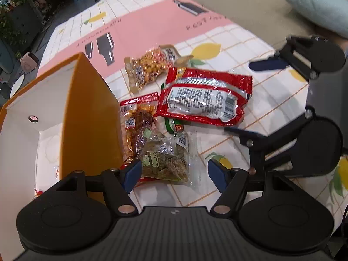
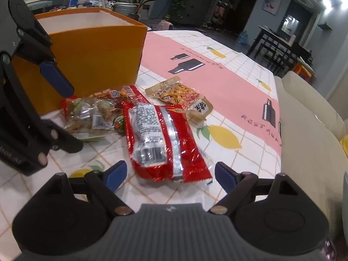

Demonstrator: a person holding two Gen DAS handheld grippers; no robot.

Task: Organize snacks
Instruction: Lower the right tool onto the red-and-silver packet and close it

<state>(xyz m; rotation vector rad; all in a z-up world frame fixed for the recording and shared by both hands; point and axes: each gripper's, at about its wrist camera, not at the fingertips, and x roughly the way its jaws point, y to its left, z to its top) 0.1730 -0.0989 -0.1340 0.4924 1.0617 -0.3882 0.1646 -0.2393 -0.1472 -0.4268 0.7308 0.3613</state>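
Note:
Several snack packets lie on the table beside an open orange box [image 1: 87, 119] [image 2: 93, 61]. My left gripper [image 1: 175, 175] stands open low over a clear packet of greenish-brown snacks [image 1: 165, 158] [image 2: 87, 115], which lies between its blue pads without being pressed. My right gripper [image 2: 170, 175] is open around the near end of a large red foil bag [image 2: 161, 139] [image 1: 204, 95]. Each gripper shows in the other's view: the right gripper [image 1: 238, 96], the left gripper [image 2: 65, 113]. Also there are a brown-red packet [image 1: 137, 126], an orange snack packet [image 1: 148, 67] [image 2: 176, 95] and a small green item [image 1: 174, 127].
The tablecloth [image 1: 152, 26] [image 2: 228, 82] is pink and white with lemon prints. A beige sofa [image 2: 304, 130] runs along the table's edge, with a light blue cushion [image 1: 315, 4] on it. The box's white inside holds a few small things at the bottom.

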